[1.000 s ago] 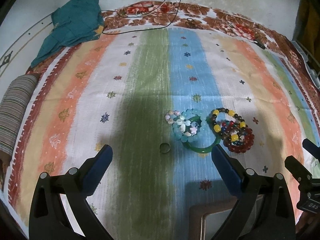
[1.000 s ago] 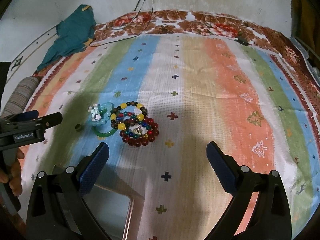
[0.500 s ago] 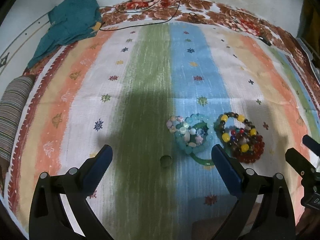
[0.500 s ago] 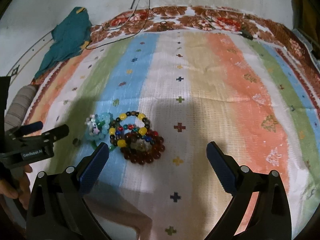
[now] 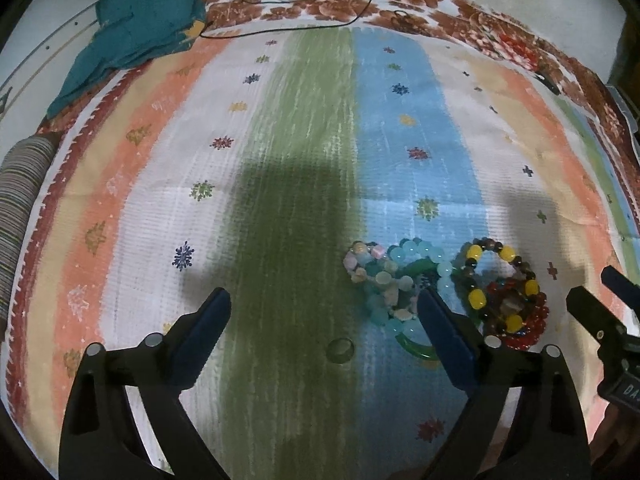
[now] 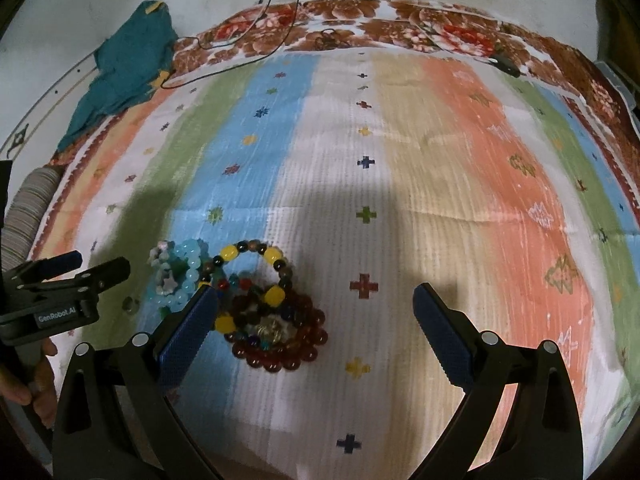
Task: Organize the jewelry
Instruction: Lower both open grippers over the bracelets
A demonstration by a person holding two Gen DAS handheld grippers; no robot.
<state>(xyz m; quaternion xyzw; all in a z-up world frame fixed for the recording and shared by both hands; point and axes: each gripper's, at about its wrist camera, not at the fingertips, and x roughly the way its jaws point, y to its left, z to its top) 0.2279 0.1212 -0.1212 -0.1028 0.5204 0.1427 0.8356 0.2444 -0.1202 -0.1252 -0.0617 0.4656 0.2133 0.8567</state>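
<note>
**Both grippers wide open over a heap of bracelets**

In the left wrist view the ring lies alone low in the middle, on the line between green and blue stripes. It sits inside the span of the left gripper, whose jaws stand wide apart with nothing between them; that placement suggests the ring is the likely first pick. Just right of it is the pale blue bead bracelet, tangled with a green bangle and touching the yellow-and-dark bead bracelet and red bead bracelet at lower right. Heaped like this, they probably need separating one at a time.

In the right wrist view the right gripper is also fully spread and empty, with the red beads inside the left part of its gap, near its left finger.

Everything rests on a striped bedsheet, soft and ribbed, so small pieces may sink in. A teal cloth is bunched at upper left, a black cable runs along the top edge, and a pale wall stands behind. No box or tray is visible.
</note>
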